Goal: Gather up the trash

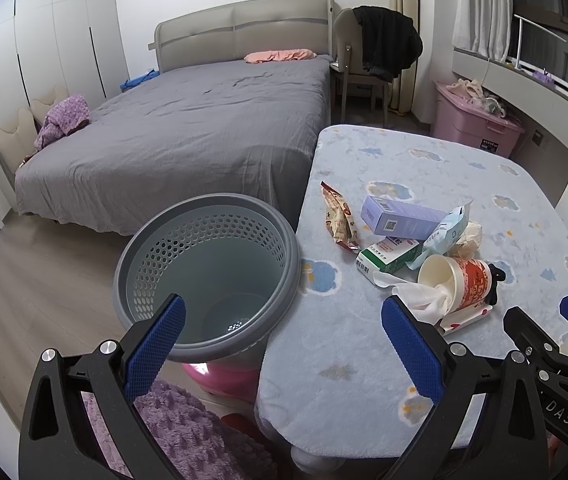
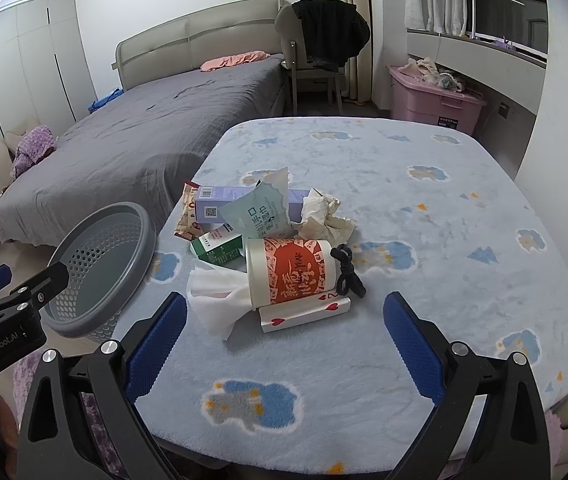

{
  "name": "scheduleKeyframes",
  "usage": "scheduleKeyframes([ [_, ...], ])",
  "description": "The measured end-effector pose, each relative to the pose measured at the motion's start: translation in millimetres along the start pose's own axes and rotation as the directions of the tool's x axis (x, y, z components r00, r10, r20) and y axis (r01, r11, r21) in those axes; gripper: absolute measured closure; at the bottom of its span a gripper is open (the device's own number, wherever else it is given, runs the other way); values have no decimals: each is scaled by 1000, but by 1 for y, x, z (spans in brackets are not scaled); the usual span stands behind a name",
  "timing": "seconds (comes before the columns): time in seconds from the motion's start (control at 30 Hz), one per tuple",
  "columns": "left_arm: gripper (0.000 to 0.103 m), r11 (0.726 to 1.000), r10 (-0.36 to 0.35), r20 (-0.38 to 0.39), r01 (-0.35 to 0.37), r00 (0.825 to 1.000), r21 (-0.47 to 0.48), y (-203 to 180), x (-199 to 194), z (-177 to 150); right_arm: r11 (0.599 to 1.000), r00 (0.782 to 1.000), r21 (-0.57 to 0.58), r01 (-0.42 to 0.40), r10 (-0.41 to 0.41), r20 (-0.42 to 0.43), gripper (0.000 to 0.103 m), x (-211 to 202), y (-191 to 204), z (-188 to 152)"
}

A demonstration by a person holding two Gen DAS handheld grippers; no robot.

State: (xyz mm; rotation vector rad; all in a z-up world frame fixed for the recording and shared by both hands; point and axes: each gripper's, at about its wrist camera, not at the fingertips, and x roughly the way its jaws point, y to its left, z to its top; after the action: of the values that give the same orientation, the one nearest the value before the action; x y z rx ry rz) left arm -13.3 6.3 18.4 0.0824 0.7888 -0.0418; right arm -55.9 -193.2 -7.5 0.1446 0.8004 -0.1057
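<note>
Both tools are at the bottom of their frames: my left gripper (image 1: 284, 344) and right gripper (image 2: 285, 344) each stand wide open and hold nothing. The trash sits in one heap at the centre of the right wrist frame, on the blue fleecy table (image 2: 423, 208). It comprises a paper cup (image 2: 289, 276) lying on its side, a white tissue (image 2: 216, 300), a crumpled paper ball (image 2: 323, 216), a purple box (image 2: 224, 204), a green carton (image 2: 216, 248) and a snack wrapper (image 1: 337, 216). The grey basket (image 1: 208, 276) stands empty, lower left of the heap. I judge everything light; the cup will crush, so I would pinch its rim gently. The tissue is limp: grasp a fold.
</note>
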Motion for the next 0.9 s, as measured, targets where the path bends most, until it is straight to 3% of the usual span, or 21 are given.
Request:
scheduleKeyframes([
  [0.9, 6, 1000, -1, -16, 1, 1000, -6, 1, 5, -5, 1000, 1000, -2, -2, 2, -7, 9, 4, 2, -5],
])
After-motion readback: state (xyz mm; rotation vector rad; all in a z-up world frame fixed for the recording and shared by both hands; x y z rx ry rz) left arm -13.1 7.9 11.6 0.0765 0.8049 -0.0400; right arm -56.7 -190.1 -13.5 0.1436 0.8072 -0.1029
